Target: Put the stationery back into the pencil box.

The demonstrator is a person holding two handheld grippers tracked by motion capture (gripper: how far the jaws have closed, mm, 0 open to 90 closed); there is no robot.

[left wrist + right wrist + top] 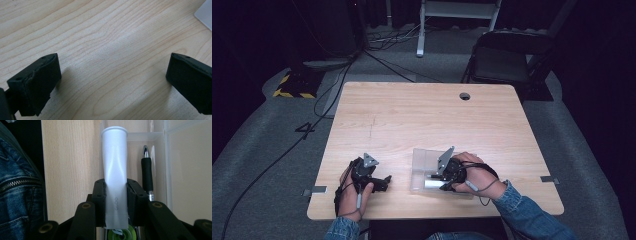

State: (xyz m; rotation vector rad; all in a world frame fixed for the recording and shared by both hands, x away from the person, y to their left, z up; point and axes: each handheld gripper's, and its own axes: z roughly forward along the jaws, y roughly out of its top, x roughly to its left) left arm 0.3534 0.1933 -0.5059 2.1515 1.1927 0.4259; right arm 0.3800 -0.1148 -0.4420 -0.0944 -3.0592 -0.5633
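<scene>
A wooden table (422, 120) is observed, with a clear tray (422, 160) near its front edge. The left gripper (113, 75) rests beside it, jaws wide apart over bare wood. The right gripper (116, 195) is clamped on a white glue stick (115, 167), its long axis running straight ahead between the jaws, above the tray compartment holding a black pen (147, 173).

It looked like a lab or recording studio: dark curtained walls, cables (327, 95) trailing over grey carpet, a folding chair (507, 57) beyond the wooden surface (427, 117), hazard-taped stand base (294, 85) far left.
</scene>
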